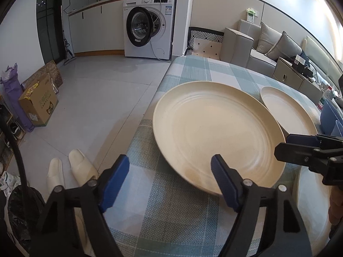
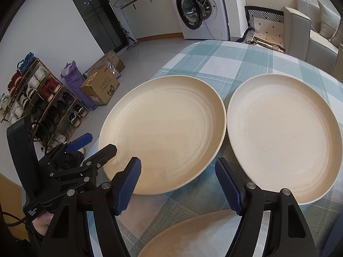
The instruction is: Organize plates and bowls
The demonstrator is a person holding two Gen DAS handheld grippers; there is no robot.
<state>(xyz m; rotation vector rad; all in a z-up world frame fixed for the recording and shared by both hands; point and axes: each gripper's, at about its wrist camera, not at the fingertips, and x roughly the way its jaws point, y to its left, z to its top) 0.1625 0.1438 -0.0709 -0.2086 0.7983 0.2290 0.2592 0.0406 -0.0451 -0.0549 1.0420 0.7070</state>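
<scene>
Both hand-held grippers hang over the near edge of the table (image 2: pixel 235 64), jaws apart and holding nothing. Left hand-held gripper (image 1: pixel 170 171) has one blue pad over the near rim of the left plate (image 1: pixel 214 132) and the other out past the table's left edge, above the floor; I cannot tell whether the pad touches the rim. Right hand-held gripper (image 2: pixel 178 175) straddles the strip of checked cloth between the left plate and the right plate (image 2: pixel 283 137), its left pad over the left plate's near rim.

Two cream plates lie flat side by side, close but apart, the left one near the table's left edge. A third plate (image 2: pixel 193 235) shows just below the right gripper, at the near edge. Beyond the plates the cloth is bare to the far edge, and the tiled floor to the left lies open.

Writing on the left gripper's body reads "Data Acquisition System", as far as I can make out. Print on the cardboard box (image 2: pixel 100 90) and the washing machine (image 2: pixel 201 8) is too small to read.

Around: a shoe rack (image 2: pixel 40 102) by the wall, a purple bag (image 2: pixel 75 83), pale slippers (image 1: pixel 70 171) at the table's foot, a grey sofa (image 1: pixel 257 42) beyond, and something blue (image 1: pixel 332 117) at the table's right.
</scene>
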